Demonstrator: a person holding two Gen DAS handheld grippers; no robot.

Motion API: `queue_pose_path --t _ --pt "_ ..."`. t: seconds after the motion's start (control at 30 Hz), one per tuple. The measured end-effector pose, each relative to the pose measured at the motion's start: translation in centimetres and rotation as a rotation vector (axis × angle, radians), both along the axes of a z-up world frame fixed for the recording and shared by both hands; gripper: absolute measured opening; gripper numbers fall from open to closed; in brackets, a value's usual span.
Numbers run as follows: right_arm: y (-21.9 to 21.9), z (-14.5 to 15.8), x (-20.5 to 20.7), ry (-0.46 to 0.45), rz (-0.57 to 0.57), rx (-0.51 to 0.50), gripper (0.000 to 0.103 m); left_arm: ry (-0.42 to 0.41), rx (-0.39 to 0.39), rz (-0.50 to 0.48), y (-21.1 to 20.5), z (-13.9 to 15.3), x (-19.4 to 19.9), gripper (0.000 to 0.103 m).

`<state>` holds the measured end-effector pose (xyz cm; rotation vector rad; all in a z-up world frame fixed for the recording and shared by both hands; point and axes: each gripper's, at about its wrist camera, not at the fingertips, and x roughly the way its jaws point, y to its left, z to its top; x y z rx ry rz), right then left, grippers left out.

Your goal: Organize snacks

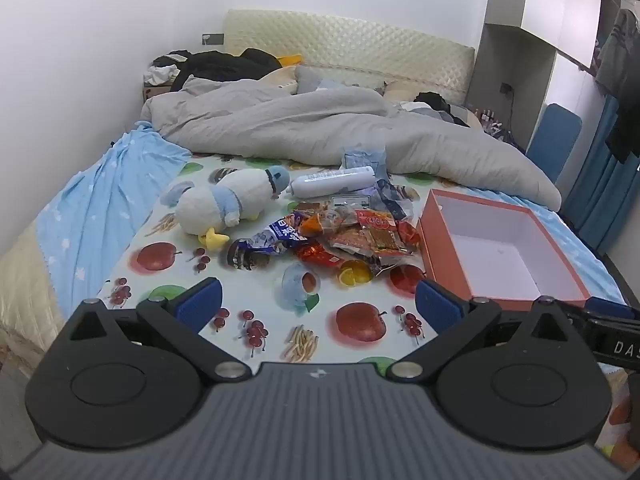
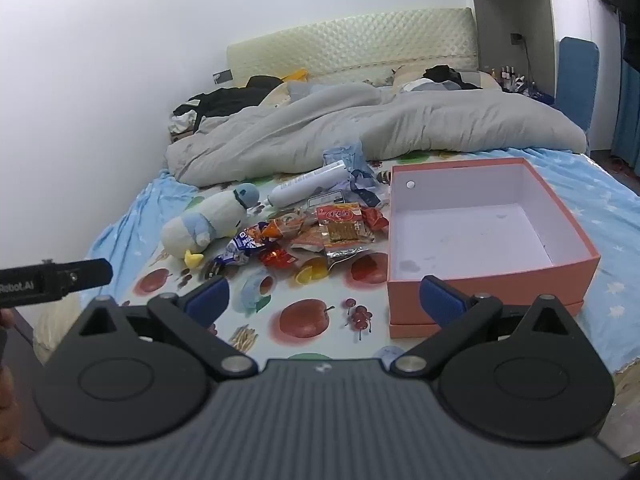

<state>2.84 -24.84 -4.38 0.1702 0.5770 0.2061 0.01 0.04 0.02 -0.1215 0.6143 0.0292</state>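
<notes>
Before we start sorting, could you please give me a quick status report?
Left tongs and right tongs open, empty. Snack packets heaped on the fruit-print sheet; orange box empty beside them. Plush penguin and white bottle against the heap.

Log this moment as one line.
stage: not started | left gripper: open, empty | right gripper: open, empty | orange cardboard box: empty | pile of snack packets: beside box

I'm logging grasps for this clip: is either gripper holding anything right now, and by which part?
Nothing is held. The left gripper and right gripper are both open and empty, short of the snack pile.
</notes>
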Motion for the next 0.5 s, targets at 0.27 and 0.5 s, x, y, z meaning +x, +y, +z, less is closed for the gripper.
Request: queue_pose_path --t 0.27,0.5 --pt "0.18 -0.10 0.06 0.009 0.002 -0.010 0.103 -0.007 0.003 -0.001 -0.04 0.00 -0.01 0.103" --pt "0.37 -0.44 -0.03 0.017 0.008 -0.005 0.103 -0.008 0.005 -0.002 -0.08 0.00 -0.03 0.103"
